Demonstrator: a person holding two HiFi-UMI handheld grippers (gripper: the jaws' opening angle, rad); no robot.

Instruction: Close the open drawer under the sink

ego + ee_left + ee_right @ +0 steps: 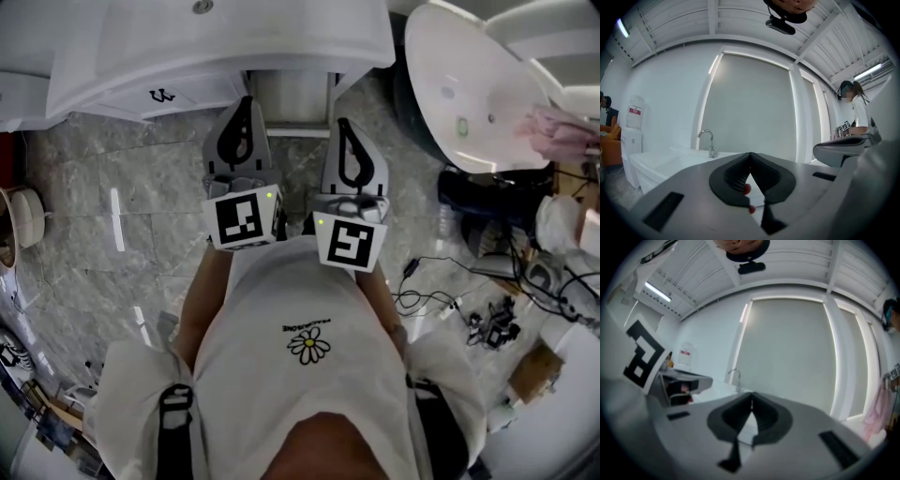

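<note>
Head view looks down on a white sink [234, 37] with only its drain [202, 7] showing in the bowl. The left gripper view adds a curved faucet [708, 140] at the sink's back. Off to the right stands a white oval basin [441, 66] with a small greenish fitting on its inner face, and a pink cloth [562, 129] lies beside it. The drawer [141, 97] shows as a white front with a small dark handle just under the sink's front edge, left of the grippers. Pulled out or pushed in, I cannot tell from this angle. Left gripper [246, 103] and right gripper [342, 124] point level toward the cabinet, side by side — both with jaws pressed together, empty.
</note>
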